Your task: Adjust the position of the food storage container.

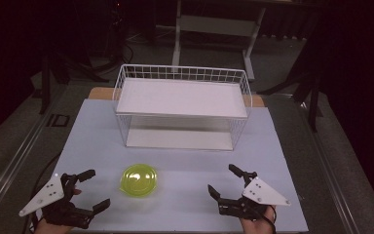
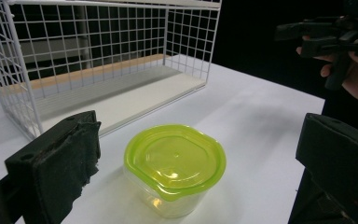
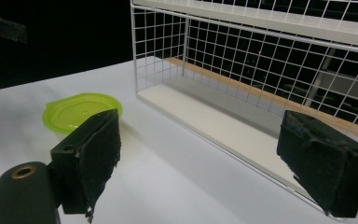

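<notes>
Claws first: my left claw (image 1: 91, 189) gapes wide, empty. One lime-lidded plastic container (image 1: 139, 180) sits on the table (image 1: 185, 161) between both claws, before one white wire shelf basket (image 1: 182, 105). My right claw (image 1: 222, 181) gapes wide, touching nothing.

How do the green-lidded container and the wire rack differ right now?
The container is small, round-cornered, clear with a green lid; the wire rack is large, boxy, white. The container sits near the table's front edge between the grippers; the rack stands farther back. The container is lidded; the rack's front is open. Both rest upright on the table.
</notes>
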### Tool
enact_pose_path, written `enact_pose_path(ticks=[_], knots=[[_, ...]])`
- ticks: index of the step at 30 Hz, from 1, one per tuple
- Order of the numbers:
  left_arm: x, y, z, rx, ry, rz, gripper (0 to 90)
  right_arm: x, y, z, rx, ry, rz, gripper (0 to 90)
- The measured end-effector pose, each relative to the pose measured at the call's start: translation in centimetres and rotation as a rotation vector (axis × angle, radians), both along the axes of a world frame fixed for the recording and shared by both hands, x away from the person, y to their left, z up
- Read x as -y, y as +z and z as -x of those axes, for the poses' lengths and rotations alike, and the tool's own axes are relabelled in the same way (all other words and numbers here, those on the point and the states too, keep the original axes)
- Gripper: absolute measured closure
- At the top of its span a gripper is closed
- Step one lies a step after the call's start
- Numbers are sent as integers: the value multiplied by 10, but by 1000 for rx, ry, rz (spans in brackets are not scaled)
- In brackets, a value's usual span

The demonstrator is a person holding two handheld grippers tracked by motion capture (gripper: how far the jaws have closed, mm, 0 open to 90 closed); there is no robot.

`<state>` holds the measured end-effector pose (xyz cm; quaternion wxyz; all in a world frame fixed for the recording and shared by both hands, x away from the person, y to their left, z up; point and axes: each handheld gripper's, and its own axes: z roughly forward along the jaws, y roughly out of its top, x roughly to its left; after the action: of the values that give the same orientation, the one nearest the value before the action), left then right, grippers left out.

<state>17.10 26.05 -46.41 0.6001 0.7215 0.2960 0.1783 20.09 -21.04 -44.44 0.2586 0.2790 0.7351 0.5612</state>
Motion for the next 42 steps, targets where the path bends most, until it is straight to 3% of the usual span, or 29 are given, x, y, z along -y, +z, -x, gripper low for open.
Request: enact_pose_path(ticks=[2,6,10,11,16,19,22,24,25,28,32,37,42], knots=[[0,2,-1,-2,5,-3,57,0,0,0,-2,0,-3,135],[-3,4,-7,-26,8,-7,65,-1,-1,-1,-11,3,-4,136],[-9,5,-12,-61,42,-12,116,-2,-2,-2,-29,16,-1,141],[-12,5,-15,-87,58,-25,151,-3,-4,-2,-43,20,-2,141],[-17,4,-19,-120,91,-49,193,-5,-4,-2,-47,26,1,141],[-20,3,-21,-137,102,-72,306,-6,-4,-2,-51,32,1,144],[-24,2,-22,-156,110,-83,486,-6,-5,-3,-62,37,-5,144],[-25,0,-24,-176,129,-102,512,-6,-5,-3,-64,38,-8,144],[-25,-1,-25,-194,138,-113,589,-6,-5,-3,-65,40,-10,144],[-24,-7,-28,-237,169,-152,658,-6,-5,-3,-64,40,-11,144],[-21,-12,-31,-304,231,-233,731,-5,-5,-3,-73,46,-20,145],[-17,-20,-36,-355,224,-270,758,-5,-6,-3,-78,50,-25,148],[-9,-30,-40,-393,212,-323,871,-6,-5,-3,-74,54,-21,148]])
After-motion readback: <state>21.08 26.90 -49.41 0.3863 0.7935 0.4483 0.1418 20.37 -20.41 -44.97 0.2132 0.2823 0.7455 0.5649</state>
